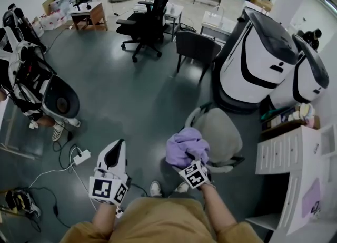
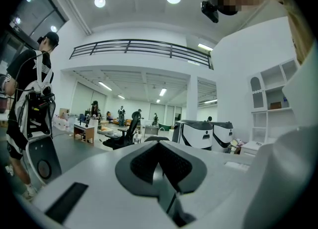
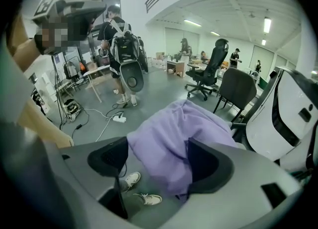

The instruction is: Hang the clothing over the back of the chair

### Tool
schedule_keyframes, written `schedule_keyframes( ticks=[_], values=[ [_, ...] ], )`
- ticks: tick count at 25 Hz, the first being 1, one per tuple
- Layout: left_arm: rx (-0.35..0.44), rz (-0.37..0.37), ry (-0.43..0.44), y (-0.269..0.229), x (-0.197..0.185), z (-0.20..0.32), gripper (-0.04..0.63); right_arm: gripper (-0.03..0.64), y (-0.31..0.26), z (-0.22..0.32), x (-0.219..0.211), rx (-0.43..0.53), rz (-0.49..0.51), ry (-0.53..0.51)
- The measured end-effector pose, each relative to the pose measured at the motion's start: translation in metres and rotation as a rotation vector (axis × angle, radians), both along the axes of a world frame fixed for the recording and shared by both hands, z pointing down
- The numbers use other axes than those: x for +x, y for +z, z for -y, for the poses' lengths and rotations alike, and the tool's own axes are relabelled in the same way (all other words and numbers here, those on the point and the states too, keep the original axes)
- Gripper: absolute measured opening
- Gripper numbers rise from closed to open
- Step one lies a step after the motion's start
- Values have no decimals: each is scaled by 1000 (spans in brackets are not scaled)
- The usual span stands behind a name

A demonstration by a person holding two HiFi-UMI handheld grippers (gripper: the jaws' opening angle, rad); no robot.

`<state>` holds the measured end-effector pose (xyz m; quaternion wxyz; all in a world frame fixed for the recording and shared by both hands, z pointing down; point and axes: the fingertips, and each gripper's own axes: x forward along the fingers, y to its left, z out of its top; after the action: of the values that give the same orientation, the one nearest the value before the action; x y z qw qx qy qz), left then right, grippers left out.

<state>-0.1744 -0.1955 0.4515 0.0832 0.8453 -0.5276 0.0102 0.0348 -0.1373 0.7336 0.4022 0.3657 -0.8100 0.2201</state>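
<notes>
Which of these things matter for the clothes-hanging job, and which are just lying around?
For the job: purple clothing, pale chair, right tool.
Just lying about: black office chair, white machines, power strip, white drawers.

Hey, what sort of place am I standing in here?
Probably an open-plan robotics lab or workshop office: a black office chair and a wooden desk stand on a bare floor, large white machine pods sit nearby, and a mezzanine railing runs overhead.

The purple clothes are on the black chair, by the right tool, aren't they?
No, the chair is pale grey, not black. The purple clothes lie on that pale grey chair, by the right tool; the head view shows it.
</notes>
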Motion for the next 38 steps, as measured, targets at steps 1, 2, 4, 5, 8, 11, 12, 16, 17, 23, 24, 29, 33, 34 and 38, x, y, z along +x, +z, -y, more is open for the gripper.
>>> schedule_keyframes(
  ticks=[1,2,4,5,8,11,12,16,17,23,24,29,33,34,38],
  values=[
    [0,-2,4,0,2,0,3,380,-2,-1,1,6,2,0],
    [0,-3,7,0,3,1,3,383,-5,0,1,17,7,2],
    [-2,-7,14,1,4,2,3,387,-8,-3,2,18,14,8],
    [-3,-9,17,1,5,2,3,389,-8,-6,3,7,16,12],
    [-10,-13,27,4,8,3,3,397,-8,-12,8,-5,16,26],
    [-13,-21,43,5,12,5,3,400,-13,-13,15,-4,23,58],
    [-11,-23,49,4,14,5,3,400,-16,-13,16,-1,35,74],
    [-3,-30,70,1,25,7,3,387,-33,-7,24,28,140,153],
    [0,-30,75,-1,28,7,3,376,-41,-7,26,35,170,175],
    [12,-32,96,-5,39,7,3,193,-93,0,60,163,286,336],
    [16,-32,100,-6,42,7,3,140,-99,2,69,188,292,365],
    [42,-31,122,-16,58,8,3,3,-122,2,110,277,338,494],
    [51,-30,127,-24,72,9,3,3,-151,4,139,381,356,549],
    [55,-28,127,-26,74,10,3,3,-160,5,147,406,359,562],
    [77,-24,118,-39,82,15,3,3,-210,14,175,515,384,589]
  ],
)
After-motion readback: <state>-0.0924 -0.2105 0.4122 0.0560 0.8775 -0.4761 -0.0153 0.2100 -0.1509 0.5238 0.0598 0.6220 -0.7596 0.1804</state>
